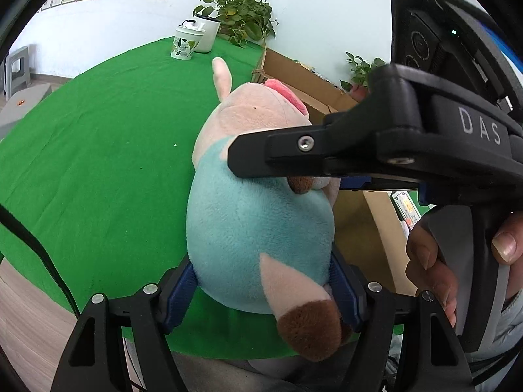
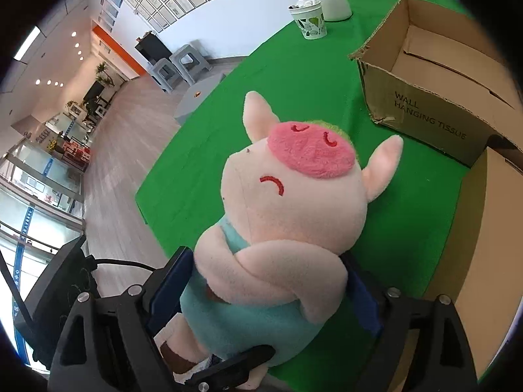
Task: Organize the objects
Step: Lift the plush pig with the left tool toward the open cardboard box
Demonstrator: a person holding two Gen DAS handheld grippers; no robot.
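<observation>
A green cloth (image 2: 294, 75) covered the table, and an open cardboard box (image 2: 434, 75) stood on it at the right side, printed "WALL HANGING TISSUE". The plush pig (image 2: 294, 202) in a teal shirt was above the cloth, near the box but not inside it. The left gripper (image 1: 261, 290) held the lower body of the pig between its blue pads (image 1: 181, 290), which pressed into the teal fabric. The right gripper (image 2: 264, 281) stood with its jaws wide around the pig's middle; it seemed that its pads touched the plush, but I could not tell if they really pressed. A leaf-patterned cup (image 2: 310, 21) stood at the far edge beside a white container (image 2: 331, 0).
</observation>
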